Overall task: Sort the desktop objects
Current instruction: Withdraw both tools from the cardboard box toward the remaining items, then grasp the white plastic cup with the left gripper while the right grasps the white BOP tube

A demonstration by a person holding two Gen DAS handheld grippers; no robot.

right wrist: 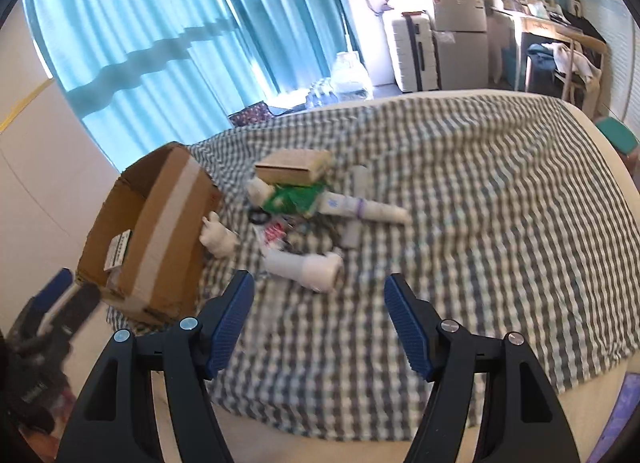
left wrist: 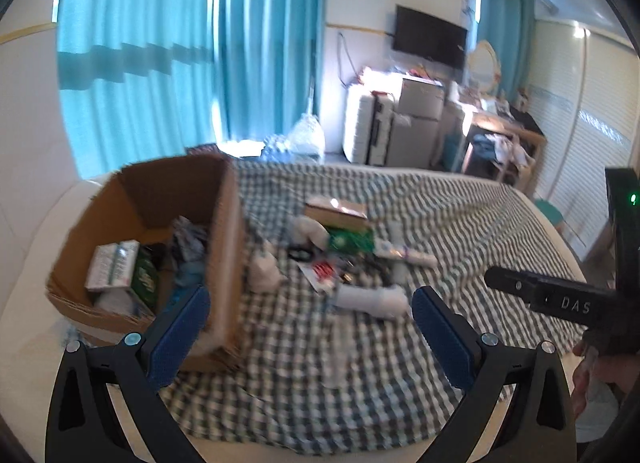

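Both the left gripper (left wrist: 310, 317) and right gripper (right wrist: 319, 303) hovered empty, fingers spread wide, above the white tube (right wrist: 306, 269) beside the cardboard box (right wrist: 160, 239).

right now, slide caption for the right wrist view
Open right gripper hovers over a white bottle beside the cardboard box on checked cloth.

The checked cloth (right wrist: 480, 183) lies bare to the right of the clutter pile (right wrist: 308, 215) and between the pile and both grippers, giving open passage there. The open box (right wrist: 160, 239) walls off the left side, a small white bottle (right wrist: 218, 237) touching its wall. A white roll (right wrist: 306, 265) lies nearest, fronting the pile.
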